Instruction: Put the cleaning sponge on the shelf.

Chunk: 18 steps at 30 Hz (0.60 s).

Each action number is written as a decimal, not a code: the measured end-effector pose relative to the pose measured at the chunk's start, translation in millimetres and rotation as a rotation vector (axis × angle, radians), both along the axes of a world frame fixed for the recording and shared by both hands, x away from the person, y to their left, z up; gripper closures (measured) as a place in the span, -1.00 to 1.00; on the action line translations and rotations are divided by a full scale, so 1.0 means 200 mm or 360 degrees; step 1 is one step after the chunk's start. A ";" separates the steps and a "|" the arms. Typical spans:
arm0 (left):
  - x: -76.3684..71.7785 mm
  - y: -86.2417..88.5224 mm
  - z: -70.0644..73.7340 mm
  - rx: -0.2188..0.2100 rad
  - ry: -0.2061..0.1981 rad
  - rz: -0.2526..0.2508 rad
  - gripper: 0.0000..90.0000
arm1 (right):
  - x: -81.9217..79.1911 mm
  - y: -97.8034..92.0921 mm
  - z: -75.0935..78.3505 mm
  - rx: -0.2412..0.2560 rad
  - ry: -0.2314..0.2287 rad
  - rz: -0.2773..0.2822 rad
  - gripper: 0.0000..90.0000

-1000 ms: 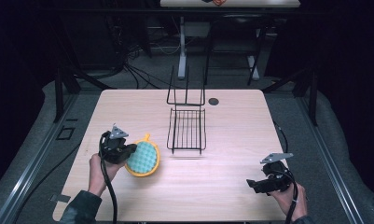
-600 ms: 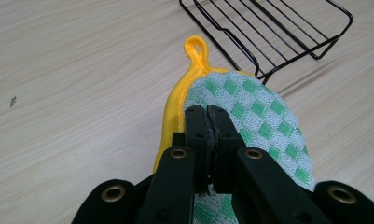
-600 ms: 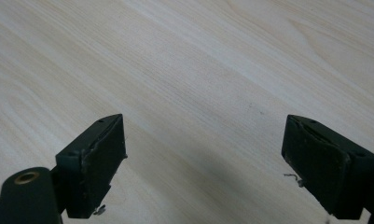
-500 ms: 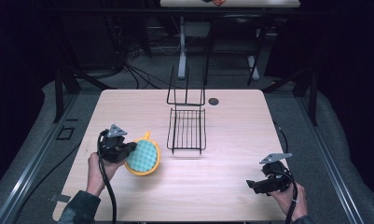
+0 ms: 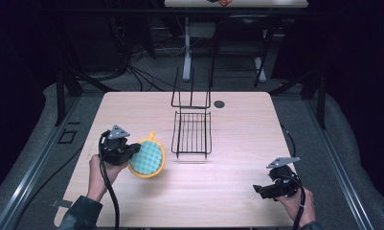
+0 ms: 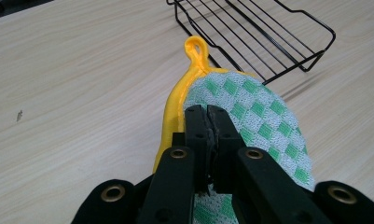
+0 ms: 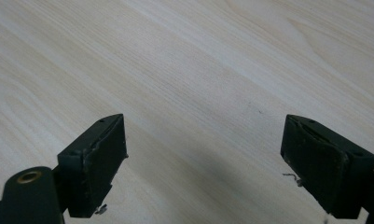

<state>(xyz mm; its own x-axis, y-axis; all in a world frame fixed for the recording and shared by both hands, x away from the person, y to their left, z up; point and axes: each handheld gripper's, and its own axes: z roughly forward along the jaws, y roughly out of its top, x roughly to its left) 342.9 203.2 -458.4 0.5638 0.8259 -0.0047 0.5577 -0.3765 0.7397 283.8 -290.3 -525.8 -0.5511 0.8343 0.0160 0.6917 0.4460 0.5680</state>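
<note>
A round pot holder (image 5: 148, 159) with a green-and-white checked face, yellow rim and yellow loop (image 6: 195, 48) is held tilted just above the table at the left. My left gripper (image 5: 128, 154) is shut on its edge; in the left gripper view the jaws pinch the cloth (image 6: 250, 107) near the yellow border. A black wire rack (image 5: 192, 133) lies on the table centre, just right of the pot holder, with an upright wire frame (image 5: 191, 93) at its far end. My right gripper (image 5: 259, 190) hovers open over bare wood near the front right, nothing between its pads (image 7: 97, 157).
The light wooden table (image 5: 237, 139) has a small dark disc (image 5: 220, 103) near its far edge. Cables trail from both grippers toward the front edge. Dark floor, stands and cables surround the table.
The left gripper and pot holder have barely shifted. The right gripper has stayed in place.
</note>
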 end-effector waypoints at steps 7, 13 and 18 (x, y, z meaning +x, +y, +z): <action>0.01 -0.02 0.03 -0.0014 -0.0009 -0.0023 0.96 | 0.00 0.00 0.00 0.0000 0.0007 -0.0001 -0.69; 0.01 -0.03 0.05 -0.0023 -0.0027 -0.0036 0.95 | 0.00 0.00 0.00 -0.0001 0.0007 -0.0002 -0.69; 0.01 -0.03 0.07 -0.0033 -0.0031 -0.0040 0.95 | 0.00 0.00 0.00 -0.0002 0.0007 0.0000 -0.69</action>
